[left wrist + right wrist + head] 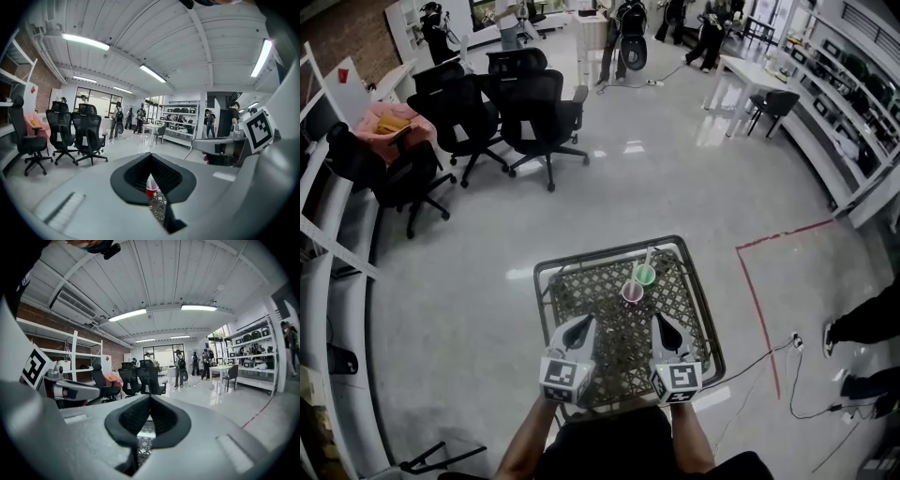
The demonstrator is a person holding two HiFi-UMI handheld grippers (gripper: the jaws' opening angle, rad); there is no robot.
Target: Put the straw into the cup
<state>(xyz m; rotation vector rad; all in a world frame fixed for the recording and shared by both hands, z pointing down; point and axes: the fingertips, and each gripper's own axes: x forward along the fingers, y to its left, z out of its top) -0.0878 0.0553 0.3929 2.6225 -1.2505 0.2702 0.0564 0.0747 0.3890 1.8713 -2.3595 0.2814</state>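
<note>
The straw [649,255] stood in the green cup [645,276], leaning toward the far edge of the small lattice-top table [546,272]. A pink cup [633,292] stood just beside the green one, on the side nearer to the person; whether the two cups touched I could not tell. So the main part of the task looked done, and the step in hand was, in my judgement, to leave the cups alone and finish cleanly.

Both claws were at the near side of the table, well apart from the cups. The left gripper [583,322] was clenched with nothing in it — its own view showed the tips together and only the pink cup far behind them. The right gripper [662,320] was clenched too, and empty.

To do this step well, I would keep both grippers on the near side and move them back from the table, not across it. The cups looked light and stood close together, so one touch could tip either of them. The straw was tall and tilted, so any shake of the table could make it fall out.
</note>
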